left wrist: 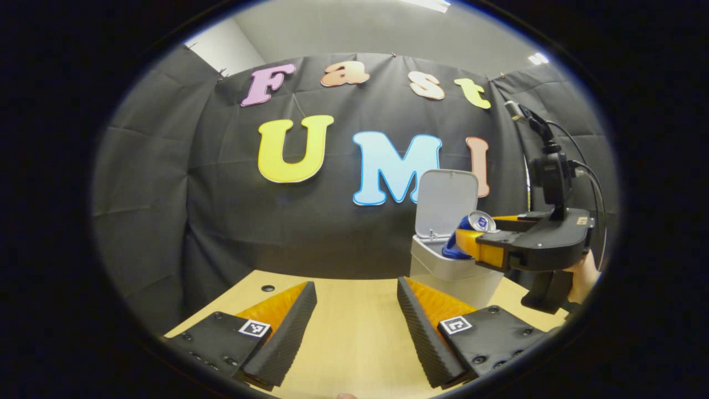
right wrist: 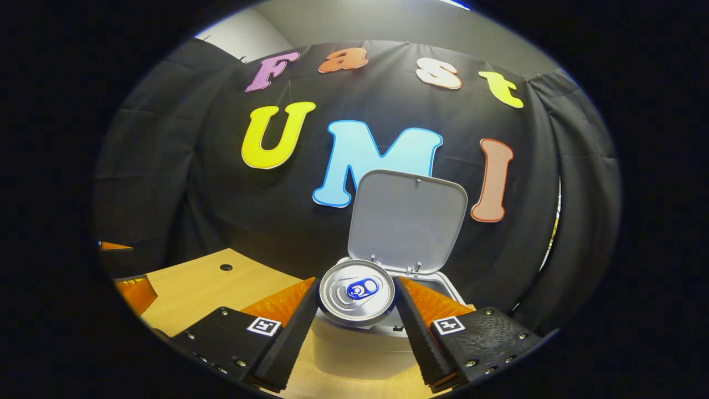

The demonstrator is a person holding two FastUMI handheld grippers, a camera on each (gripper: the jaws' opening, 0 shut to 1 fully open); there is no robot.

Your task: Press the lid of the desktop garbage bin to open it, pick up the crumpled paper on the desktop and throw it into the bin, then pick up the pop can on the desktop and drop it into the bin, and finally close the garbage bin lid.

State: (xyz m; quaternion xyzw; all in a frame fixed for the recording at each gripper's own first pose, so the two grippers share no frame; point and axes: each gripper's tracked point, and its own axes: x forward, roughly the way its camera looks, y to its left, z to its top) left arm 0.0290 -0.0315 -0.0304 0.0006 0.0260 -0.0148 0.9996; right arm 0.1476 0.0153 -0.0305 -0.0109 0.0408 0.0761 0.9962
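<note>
In the left gripper view, the left gripper (left wrist: 357,332) sits at the bottom middle with its fingers (left wrist: 288,332) spread wide apart and nothing between them, just bare wooden table (left wrist: 354,310) showing through the gap. There's a small dark hole (left wrist: 268,288) in the tabletop at lower left, near the black cloth wall. Moving right, the bin (left wrist: 443,266) stands at the back of the table, center-right, with its lid (left wrist: 446,202) flipped up and standing nearly upright against the cloth. Further right, the right gripper (left wrist: 471,244) reaches in from the right edge, tilted so the can (left wrist: 471,227) it carries hangs right over the bin's open mouth — a hand (left wrist: 581,277) holds that gripper at the far right. In the right gripper view, the table's hole (right wrist: 226,267) shows at lower left, and a bit of the left gripper (right wrist: 133,288) pokes in at the left edge. In the bottom middle, the right gripper (right wrist: 357,310) is clamped on the can (right wrist: 357,291), one finger (right wrist: 288,332) pressing each side, with the can's top and pull tab facing the camera. Directly behind and below it is the bin (right wrist: 443,285), its lid (right wrist: 409,219) open and upright just above center. The crumpled paper — can't tell where it is.
</note>
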